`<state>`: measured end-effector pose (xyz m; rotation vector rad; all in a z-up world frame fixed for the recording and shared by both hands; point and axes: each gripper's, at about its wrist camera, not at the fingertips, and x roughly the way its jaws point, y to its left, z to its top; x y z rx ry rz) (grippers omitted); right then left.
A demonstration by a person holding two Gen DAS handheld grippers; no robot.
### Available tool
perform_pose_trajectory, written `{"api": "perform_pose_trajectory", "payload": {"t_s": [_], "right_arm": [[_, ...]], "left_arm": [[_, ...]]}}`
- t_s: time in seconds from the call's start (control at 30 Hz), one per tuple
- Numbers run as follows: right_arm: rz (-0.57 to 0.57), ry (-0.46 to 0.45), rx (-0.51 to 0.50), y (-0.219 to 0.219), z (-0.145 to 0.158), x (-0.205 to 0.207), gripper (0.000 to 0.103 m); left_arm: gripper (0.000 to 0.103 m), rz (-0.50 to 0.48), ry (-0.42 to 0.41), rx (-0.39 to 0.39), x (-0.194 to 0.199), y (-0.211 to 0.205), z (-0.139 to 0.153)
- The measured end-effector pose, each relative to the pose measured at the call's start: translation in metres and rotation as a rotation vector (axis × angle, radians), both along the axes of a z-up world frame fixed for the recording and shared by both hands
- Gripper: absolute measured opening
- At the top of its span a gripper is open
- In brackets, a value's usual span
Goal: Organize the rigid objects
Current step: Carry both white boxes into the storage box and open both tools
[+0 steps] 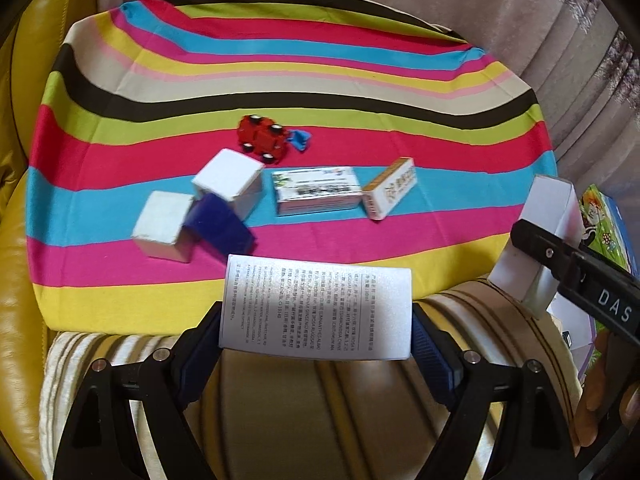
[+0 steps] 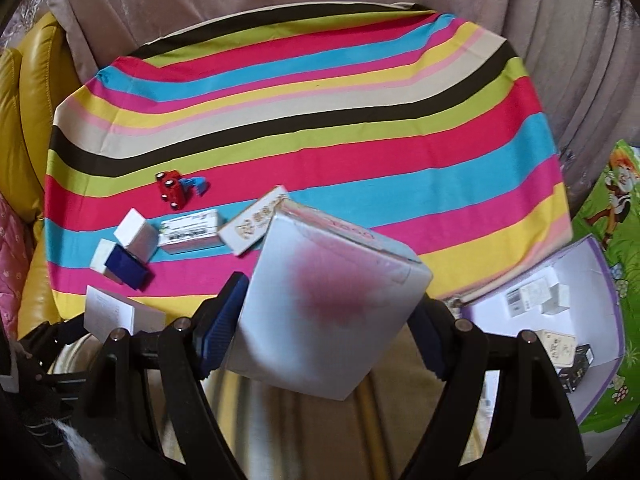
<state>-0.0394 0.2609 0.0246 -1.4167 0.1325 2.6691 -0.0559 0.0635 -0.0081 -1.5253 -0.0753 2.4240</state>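
Boxes: light stiff card, crushable | left claw (image 1: 316,344) clamps printed box (image 1: 316,308) lower centre | right claw (image 2: 332,320) clamps pink-stained box (image 2: 328,300) by flat sides

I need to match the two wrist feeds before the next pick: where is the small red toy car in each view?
Left wrist view: the small red toy car lies just above picture centre, on the striped cloth's red band.
Right wrist view: the same car sits left of centre, smaller.
Shared landmark: the small blue plastic piece touching the car's right side in both views.
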Motion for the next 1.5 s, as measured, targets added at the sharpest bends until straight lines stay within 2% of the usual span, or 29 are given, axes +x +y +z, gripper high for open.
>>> {"api": "perform_pose_trajectory", "payload": {"t_s": [0.37,0.8,1.07,1.5], "right_arm": [[-0.058,0.016,0.013,0.049,-0.001,0.024,0.079],[-0.200,-0.012,-0.009,0.128,-0.007,0.063,0.079],[-0.274,-0.062,-0.017,0.169,-0.024,0.087,0.079],[-0.351,-0.158,0.034,0.214,-0.048,0.119,0.079]], "left_arm": [[0.087,-0.058,0.017,0.001,0.005,0.044,0.006],[0.087,-0.192,0.042,-0.021,0.014,0.115,0.012],[0.087,-0.279,0.056,-0.030,0.022,0.152,0.016],[0.087,-0.470,0.053,-0.040,0.042,0.236,0.017]]}}
